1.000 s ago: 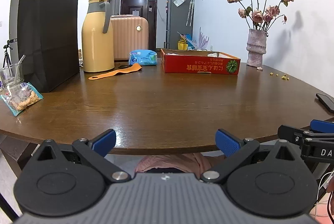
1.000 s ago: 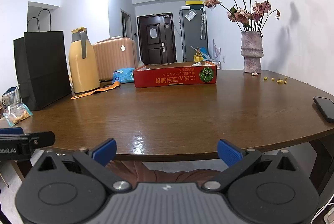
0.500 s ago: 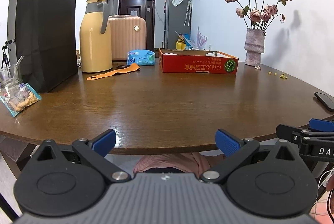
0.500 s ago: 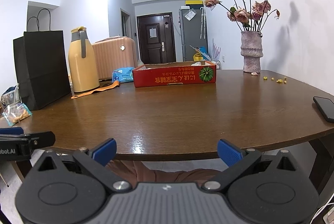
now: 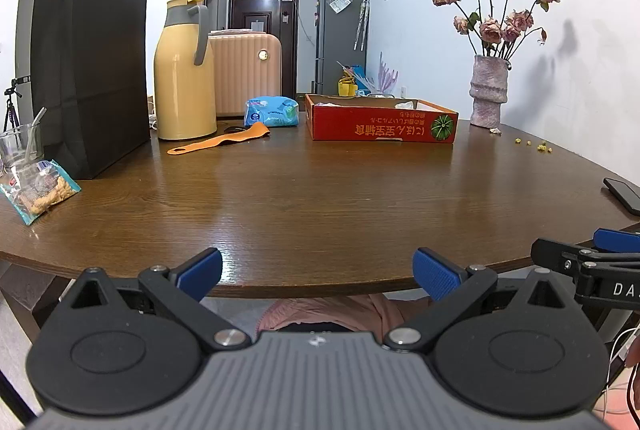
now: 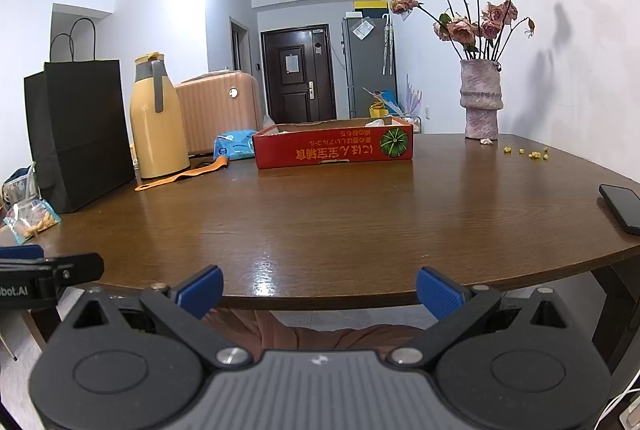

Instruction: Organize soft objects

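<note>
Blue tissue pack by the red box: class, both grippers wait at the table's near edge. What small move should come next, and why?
Probably carry the left gripper forward over the table toward the blue tissue pack. Both it and the right gripper are open and empty, and the pack, a soft item, lies far off beside the red box.

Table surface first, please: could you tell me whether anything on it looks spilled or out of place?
Yes. Small yellow crumbs lie scattered on the table right of the vase, with a fallen petal at its base. The roses look dried and drooping.
</note>
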### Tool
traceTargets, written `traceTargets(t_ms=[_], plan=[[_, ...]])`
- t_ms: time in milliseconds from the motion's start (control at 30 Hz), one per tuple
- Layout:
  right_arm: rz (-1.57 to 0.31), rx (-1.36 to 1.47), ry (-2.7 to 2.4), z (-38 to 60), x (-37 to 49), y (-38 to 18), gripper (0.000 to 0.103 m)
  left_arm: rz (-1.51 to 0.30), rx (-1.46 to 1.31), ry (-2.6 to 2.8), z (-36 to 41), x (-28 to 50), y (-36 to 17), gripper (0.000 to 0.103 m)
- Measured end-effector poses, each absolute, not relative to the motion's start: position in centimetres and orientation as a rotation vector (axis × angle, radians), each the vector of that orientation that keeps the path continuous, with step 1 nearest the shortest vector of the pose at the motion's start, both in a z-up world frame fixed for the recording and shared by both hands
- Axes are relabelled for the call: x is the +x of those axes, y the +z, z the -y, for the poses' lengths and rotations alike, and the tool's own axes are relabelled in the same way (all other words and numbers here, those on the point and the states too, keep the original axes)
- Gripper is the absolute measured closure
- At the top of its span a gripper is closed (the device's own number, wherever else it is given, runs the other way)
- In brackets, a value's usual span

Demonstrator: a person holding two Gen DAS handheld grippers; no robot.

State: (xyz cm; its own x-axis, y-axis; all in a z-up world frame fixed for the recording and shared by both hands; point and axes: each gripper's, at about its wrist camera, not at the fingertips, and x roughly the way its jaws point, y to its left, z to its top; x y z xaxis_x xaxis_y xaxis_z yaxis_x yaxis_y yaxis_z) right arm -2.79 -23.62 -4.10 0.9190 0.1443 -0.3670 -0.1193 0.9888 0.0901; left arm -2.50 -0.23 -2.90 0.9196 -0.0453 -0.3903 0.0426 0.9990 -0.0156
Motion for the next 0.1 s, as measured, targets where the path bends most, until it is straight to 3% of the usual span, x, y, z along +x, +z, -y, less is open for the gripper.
traceTargets(t_ms=[100], plan=[[-0.379, 0.066, 0.135, 23.64, -2.81, -4.08, 0.000, -0.396, -0.004, -0.047, 0.21, -2.50, -2.81, 0.000]])
